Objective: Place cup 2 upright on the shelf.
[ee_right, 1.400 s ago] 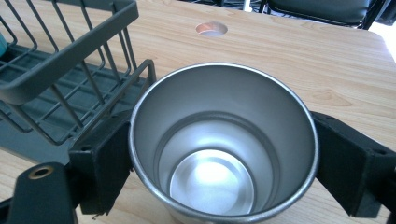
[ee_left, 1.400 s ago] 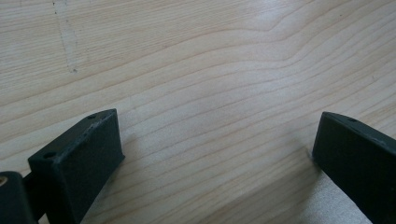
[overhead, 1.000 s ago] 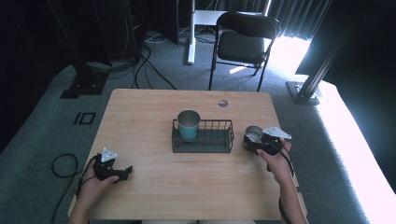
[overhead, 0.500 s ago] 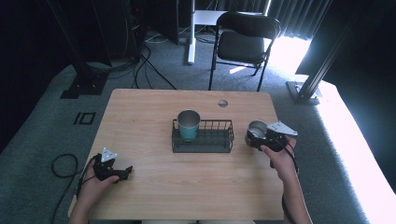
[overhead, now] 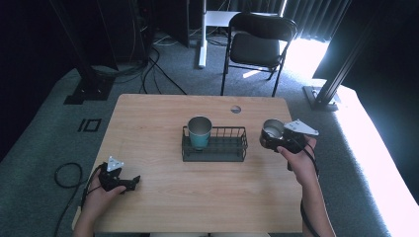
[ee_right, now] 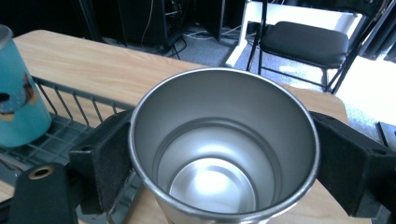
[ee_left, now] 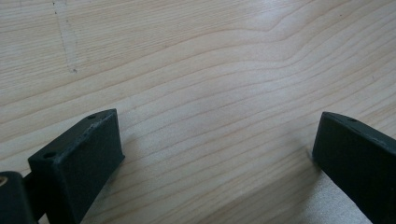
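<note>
Gripping the steel cup (ee_right: 224,154) between my right gripper (overhead: 276,140) jaws — both pads pressed to its wall, cup upright, mouth open, held just right of the wire basket (overhead: 236,148). A teal cup (overhead: 199,132) stands in that basket's left end. My left gripper (overhead: 129,182) rests on the table (overhead: 163,113) near its front left corner — jaws spread, nothing between them

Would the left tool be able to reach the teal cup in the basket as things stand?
Probably yes: the left tool is open, and bare table lies between it and the teal cup, though the wire basket rims it.
</note>
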`<state>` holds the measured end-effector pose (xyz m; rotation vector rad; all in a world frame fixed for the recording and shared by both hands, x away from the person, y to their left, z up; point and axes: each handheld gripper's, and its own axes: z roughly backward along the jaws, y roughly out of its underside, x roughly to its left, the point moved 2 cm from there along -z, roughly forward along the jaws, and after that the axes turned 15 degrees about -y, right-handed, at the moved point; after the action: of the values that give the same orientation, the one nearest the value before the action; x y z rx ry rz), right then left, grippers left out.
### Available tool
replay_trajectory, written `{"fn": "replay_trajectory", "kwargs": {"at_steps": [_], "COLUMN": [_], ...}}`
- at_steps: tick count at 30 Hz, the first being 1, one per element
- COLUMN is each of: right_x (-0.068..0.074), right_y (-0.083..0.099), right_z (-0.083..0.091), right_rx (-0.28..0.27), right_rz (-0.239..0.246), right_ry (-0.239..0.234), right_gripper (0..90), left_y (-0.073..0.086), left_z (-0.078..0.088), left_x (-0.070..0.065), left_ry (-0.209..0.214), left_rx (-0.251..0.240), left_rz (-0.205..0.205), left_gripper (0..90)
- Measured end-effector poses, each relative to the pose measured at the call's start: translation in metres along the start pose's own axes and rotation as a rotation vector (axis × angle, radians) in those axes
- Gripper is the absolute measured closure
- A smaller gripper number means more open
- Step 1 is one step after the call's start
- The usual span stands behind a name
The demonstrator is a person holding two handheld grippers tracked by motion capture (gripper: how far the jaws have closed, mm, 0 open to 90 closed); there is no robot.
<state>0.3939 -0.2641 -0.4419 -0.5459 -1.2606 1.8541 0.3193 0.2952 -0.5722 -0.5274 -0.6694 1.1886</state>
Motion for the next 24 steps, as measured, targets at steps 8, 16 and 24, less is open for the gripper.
{"fn": "replay_trajectory", "kwargs": {"at_steps": [8,16,24], "right_x": [0.008,0.024,0.039], "right_y": [-0.017,-0.040,-0.049], "right_z": [-0.001,-0.009,-0.022], "right_rx": [-0.012,-0.026,-0.032], "right_rz": [0.024,0.058,0.065], "right_ry": [-0.020,-0.059,-0.106], "right_gripper": [12.8,12.8,12.8], "left_y": [0.000,0.000,0.000], "left_z": [0.000,0.000,0.000], "left_x": [0.000,0.000,0.000], "left_ry": [0.000,0.000,0.000], "left_rx": [0.000,0.000,0.000], "left_rz": [0.000,-0.001,0.000], "left_gripper": [2.2,2.2,2.1]}}
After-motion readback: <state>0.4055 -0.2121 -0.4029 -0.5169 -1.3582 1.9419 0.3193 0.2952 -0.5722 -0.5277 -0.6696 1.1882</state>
